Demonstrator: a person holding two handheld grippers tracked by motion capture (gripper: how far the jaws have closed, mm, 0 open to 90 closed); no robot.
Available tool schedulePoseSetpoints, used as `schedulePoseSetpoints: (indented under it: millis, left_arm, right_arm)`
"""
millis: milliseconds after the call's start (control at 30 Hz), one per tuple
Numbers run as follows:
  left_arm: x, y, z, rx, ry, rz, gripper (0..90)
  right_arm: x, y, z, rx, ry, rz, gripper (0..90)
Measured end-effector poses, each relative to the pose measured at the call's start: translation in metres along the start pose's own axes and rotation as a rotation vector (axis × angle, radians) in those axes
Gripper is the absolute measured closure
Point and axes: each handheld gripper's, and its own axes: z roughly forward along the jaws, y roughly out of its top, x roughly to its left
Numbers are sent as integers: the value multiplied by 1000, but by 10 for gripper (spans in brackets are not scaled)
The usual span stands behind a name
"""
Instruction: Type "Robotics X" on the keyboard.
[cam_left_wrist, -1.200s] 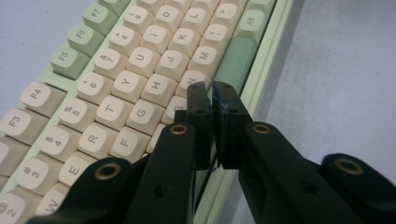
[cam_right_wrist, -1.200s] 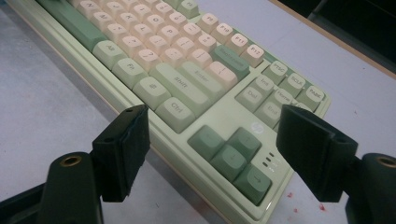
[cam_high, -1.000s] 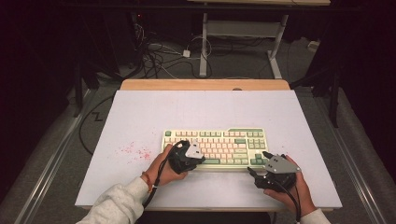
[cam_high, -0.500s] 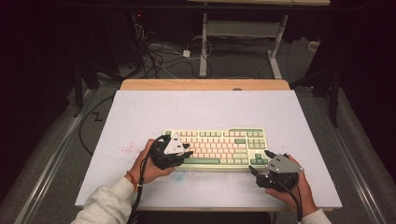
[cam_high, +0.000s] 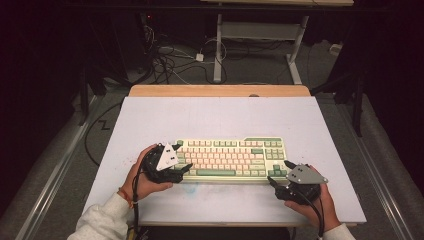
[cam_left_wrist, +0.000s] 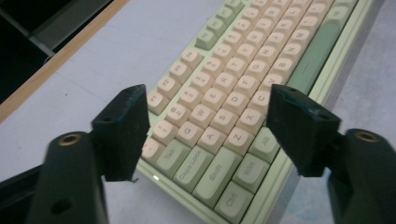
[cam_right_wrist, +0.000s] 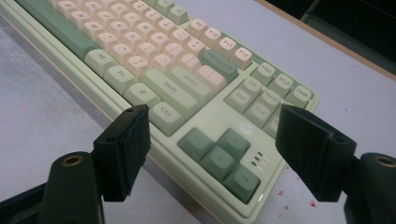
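The keyboard (cam_high: 230, 159) is lying flat on the table (cam_high: 210, 120), in the near half and slightly right of centre, its long side running across the high view. It is pale green with cream keys and darker green accents.

The left gripper (cam_high: 186, 167) is sitting at the keyboard's left end, near the front corner, held in the left hand (cam_high: 145, 175). Its jaws are standing spread wide and have just been opening. In the left gripper view (cam_left_wrist: 205, 130) the 2 pads are hanging over the left-end keys (Tab, Caps Lock, Shift, Ctrl legible between them), with nothing pinched and neither pad pressing on the case.

The right gripper (cam_high: 280, 171) is sitting at the keyboard's front right corner, held in the right hand (cam_high: 315, 200). Its jaws are also spread wide. In the right gripper view (cam_right_wrist: 212, 149) the 4 arrow keys (cam_right_wrist: 222, 156) are lying between the pads, and the pads are not touching the case.

Red specks (cam_right_wrist: 299, 193) are dotting the table just beside that corner. Cables (cam_high: 170, 60) are lying on the floor beyond the table's far wooden edge (cam_high: 220, 91).
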Motion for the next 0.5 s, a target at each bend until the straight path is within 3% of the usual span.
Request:
schedulePoseSetpoints:
  millis: [167, 333, 500]
  left_arm:
    - [1, -14, -5, 12, 32, -16, 205]
    - [1, -25, -10, 24, 40, -61, 188]
    - [-4, -34, -13, 52, 43, -48, 188]
  right_arm:
    - [0, 0, 0, -2, 2, 8, 270]
    - [-2, 1, -1, -9, 5, 20, 306]
    - [-3, 1, -3, -15, 30, 34, 451]
